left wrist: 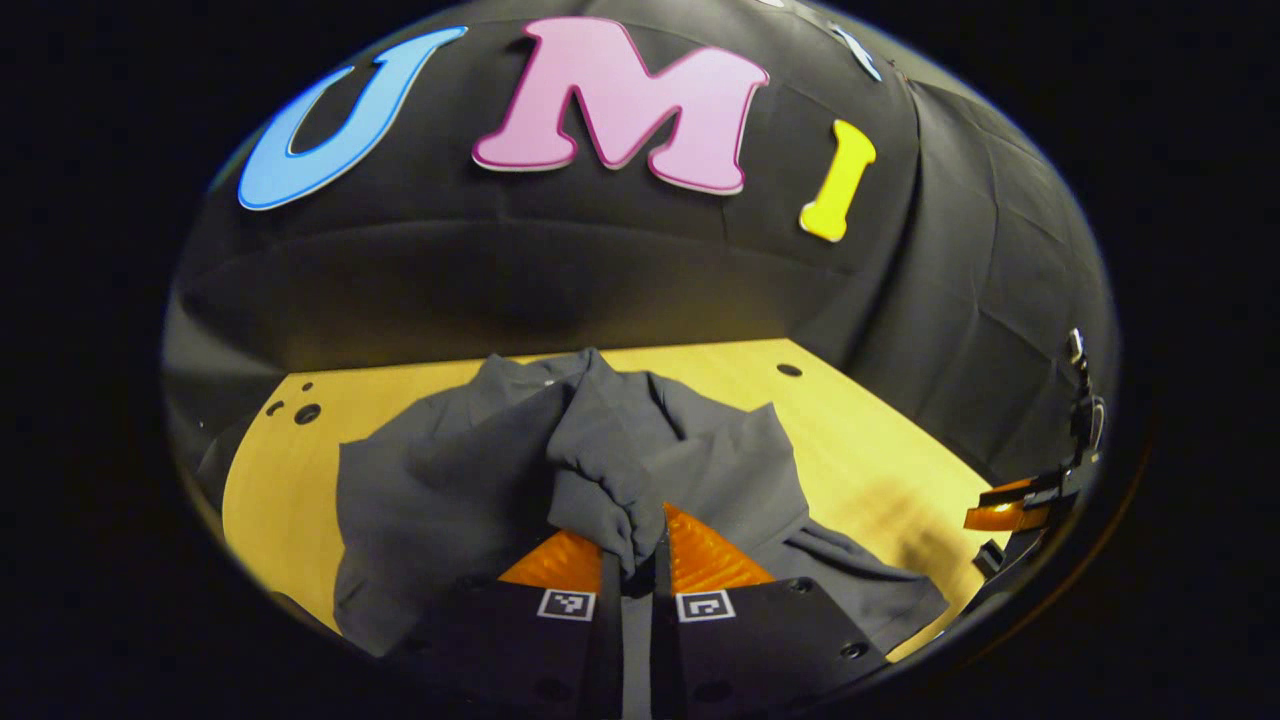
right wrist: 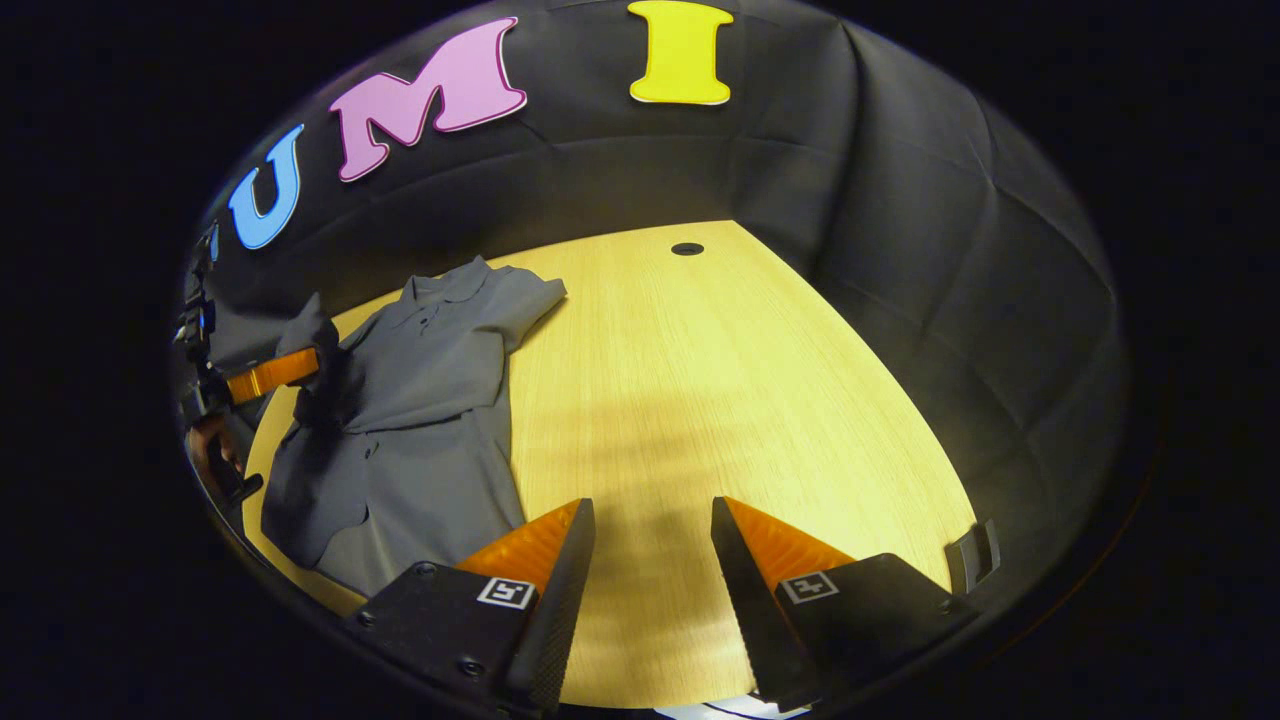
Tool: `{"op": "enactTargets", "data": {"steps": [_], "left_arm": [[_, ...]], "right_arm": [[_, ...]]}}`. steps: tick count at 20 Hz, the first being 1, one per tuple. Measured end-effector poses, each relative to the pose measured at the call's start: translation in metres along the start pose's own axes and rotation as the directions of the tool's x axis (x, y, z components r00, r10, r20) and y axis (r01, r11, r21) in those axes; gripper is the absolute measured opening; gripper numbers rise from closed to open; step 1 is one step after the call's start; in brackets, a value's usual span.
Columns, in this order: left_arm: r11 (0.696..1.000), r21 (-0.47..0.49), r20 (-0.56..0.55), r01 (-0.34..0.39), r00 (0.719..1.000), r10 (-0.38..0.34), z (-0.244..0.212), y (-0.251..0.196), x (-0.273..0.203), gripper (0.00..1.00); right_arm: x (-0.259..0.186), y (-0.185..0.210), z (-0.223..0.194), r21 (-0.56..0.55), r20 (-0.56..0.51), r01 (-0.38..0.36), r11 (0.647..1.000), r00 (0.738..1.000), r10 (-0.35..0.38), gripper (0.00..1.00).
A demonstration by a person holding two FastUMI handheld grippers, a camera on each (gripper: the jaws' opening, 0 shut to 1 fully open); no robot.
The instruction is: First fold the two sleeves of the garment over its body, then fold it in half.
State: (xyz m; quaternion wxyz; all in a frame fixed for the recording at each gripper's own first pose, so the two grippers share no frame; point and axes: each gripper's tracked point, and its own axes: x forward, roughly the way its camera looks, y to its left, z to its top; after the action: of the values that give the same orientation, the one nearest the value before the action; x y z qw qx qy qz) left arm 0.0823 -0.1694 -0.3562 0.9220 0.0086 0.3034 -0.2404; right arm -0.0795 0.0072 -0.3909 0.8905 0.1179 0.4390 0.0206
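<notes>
We have the left gripper (left wrist: 636,560) clamped on one sleeve (left wrist: 600,470) of the garment (right wrist: 420,400), lifting it; the right gripper (right wrist: 650,540) gapes empty over the desk (right wrist: 750,400), other sleeve (right wrist: 525,300) and halving pending

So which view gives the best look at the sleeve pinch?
The left gripper view: the left gripper is shut on a bunched sleeve of the grey garment, close up. The right gripper view shows the same pinch small and far off, at the garment's edge.

Garment (right wrist: 420,400) on table (right wrist: 720,400) (left of right claw (right wrist: 650,520))
</notes>
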Motion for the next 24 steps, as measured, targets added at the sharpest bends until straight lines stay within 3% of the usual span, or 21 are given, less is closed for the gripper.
{"op": "enactTargets", "data": {"steps": [4,5,7,10,11,12,14,16,19,24], "left_arm": [[0.999,0.048,-0.066,0.003,0.998,0.0,-0.03,-0.014,0.018,0.12],[0.998,0.056,-0.076,0.007,0.997,-0.003,-0.034,-0.019,0.021,0.17],[0.998,0.062,-0.091,0.019,0.996,-0.014,-0.04,-0.026,0.024,0.17],[0.997,0.054,-0.098,0.055,0.994,-0.049,-0.045,-0.04,0.021,0.3],[0.996,0.049,-0.097,0.072,0.993,-0.066,-0.046,-0.044,0.019,0.41],[0.995,0.043,-0.102,0.091,0.991,-0.086,-0.048,-0.047,0.017,0.38],[0.99,0.024,-0.107,0.138,0.985,-0.135,-0.049,-0.059,0.009,0.47],[0.987,0.012,-0.092,0.161,0.983,-0.16,-0.049,-0.062,0.0,0.77],[0.986,0.013,-0.058,0.169,0.984,-0.168,-0.051,-0.061,-0.02,0.96],[0.991,0.008,-0.054,0.133,0.99,-0.132,-0.068,-0.034,-0.059,0.96]], "right_arm": [[0.001,-0.009,-0.007,0.009,-0.016,-0.003,1.0,1.0,0.003,0.74],[0.001,-0.011,-0.009,0.01,-0.019,-0.002,1.0,1.0,0.003,0.74],[0.002,-0.014,-0.009,0.012,-0.023,-0.004,1.0,1.0,0.004,0.74],[0.003,-0.012,-0.008,0.008,-0.027,-0.015,1.0,1.0,0.015,0.74],[0.004,-0.011,-0.009,0.004,-0.029,-0.019,1.0,0.999,0.019,0.74],[0.003,-0.009,-0.009,0.002,-0.029,-0.022,1.0,0.999,0.022,0.74],[0.001,-0.004,-0.012,0.001,-0.029,-0.03,1.0,0.999,0.03,0.74],[0.001,0.003,-0.015,-0.005,-0.036,-0.041,0.999,0.999,0.041,0.74],[0.003,0.016,-0.021,-0.022,-0.044,-0.061,0.998,0.997,0.06,0.74],[-0.004,0.044,-0.028,-0.04,-0.045,-0.095,0.995,0.995,0.093,0.74]]}}
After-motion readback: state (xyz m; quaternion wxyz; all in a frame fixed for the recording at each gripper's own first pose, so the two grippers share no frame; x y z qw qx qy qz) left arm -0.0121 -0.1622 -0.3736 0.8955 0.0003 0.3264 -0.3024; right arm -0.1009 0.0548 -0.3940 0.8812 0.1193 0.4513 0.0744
